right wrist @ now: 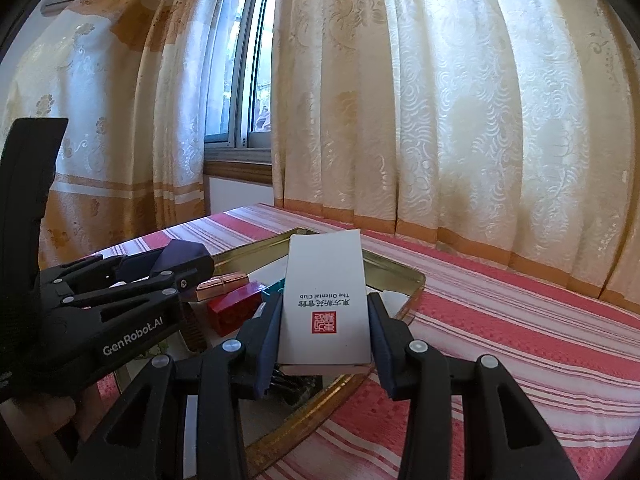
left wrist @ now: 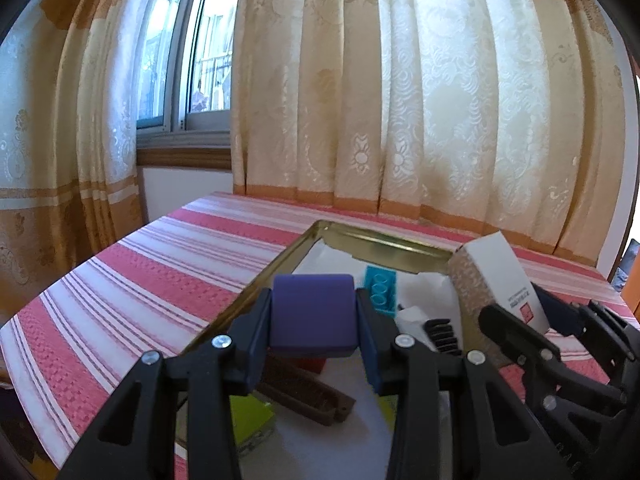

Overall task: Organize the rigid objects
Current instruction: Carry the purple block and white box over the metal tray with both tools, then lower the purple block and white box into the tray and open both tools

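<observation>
**Spotter:** Where's the white box [right wrist: 326, 300] right now?

**Me:** Pinched between the pads of my right gripper [right wrist: 325, 330], held up over the near right edge of the gold tray [right wrist: 404, 270]. Its long axis runs straight ahead along the fingers and away from me, with the printed face up. My jaws are only partly open, clamped on its two long sides.

**Spotter:** And the left?

**Me:** My left gripper [left wrist: 314, 316] is closed the same way on a purple block [left wrist: 312, 312], hanging over the tray's near left corner. Below it lie a brown comb [left wrist: 308, 396], a teal brick [left wrist: 382, 290] and a red box [right wrist: 236, 306].

**Spotter:** So which hand goes first?

**Me:** I'd judge the right. The open floor of the tray lies ahead and slightly left of the box, toward the far edge, so I can lower it lengthwise without turning it.
</observation>
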Demonstrator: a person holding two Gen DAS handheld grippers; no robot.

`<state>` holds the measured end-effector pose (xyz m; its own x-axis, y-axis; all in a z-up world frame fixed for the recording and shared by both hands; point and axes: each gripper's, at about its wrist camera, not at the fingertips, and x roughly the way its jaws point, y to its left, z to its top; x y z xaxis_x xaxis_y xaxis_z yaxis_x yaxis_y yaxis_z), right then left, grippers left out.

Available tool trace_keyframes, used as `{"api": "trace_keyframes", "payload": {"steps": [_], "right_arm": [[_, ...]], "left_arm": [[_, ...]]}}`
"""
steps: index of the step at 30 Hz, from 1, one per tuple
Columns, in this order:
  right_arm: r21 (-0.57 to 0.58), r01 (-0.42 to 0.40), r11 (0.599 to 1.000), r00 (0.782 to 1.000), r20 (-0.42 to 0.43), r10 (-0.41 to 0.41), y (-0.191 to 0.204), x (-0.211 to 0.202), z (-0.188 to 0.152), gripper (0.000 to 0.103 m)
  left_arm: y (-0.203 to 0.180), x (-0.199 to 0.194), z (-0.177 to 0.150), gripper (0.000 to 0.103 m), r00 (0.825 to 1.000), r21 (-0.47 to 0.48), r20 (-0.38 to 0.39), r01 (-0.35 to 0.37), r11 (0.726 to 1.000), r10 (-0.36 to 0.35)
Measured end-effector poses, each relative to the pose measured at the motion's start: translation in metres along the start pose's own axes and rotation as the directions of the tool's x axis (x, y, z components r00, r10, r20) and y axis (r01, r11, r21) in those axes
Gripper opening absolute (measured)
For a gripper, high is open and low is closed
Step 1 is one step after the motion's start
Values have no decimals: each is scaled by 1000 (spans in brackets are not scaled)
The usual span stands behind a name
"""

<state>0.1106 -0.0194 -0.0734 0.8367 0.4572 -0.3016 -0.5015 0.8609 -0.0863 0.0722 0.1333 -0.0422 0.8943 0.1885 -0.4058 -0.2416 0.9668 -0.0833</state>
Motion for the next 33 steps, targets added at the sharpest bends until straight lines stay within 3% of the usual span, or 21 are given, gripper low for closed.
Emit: {"api": "trace_keyframes", "payload": {"steps": [10, 16, 22, 33], "right_arm": [[31, -40, 999, 995, -86, 42, 3, 29, 25, 44], [47, -16, 999, 988, -150, 23, 0, 53, 36, 44], [85, -19, 996, 977, -209, 37, -6, 71, 37, 44], [66, -9, 998, 973, -228, 24, -4, 79, 38, 44]], "left_arm": [[13, 21, 14, 39, 994, 2, -107, 20, 1000, -19], [12, 32, 17, 39, 987, 8, -158, 35, 999, -33], [11, 38, 19, 39, 983, 28, -181, 31, 999, -25], [9, 44, 17, 39, 979, 45, -205, 29, 999, -19]]}}
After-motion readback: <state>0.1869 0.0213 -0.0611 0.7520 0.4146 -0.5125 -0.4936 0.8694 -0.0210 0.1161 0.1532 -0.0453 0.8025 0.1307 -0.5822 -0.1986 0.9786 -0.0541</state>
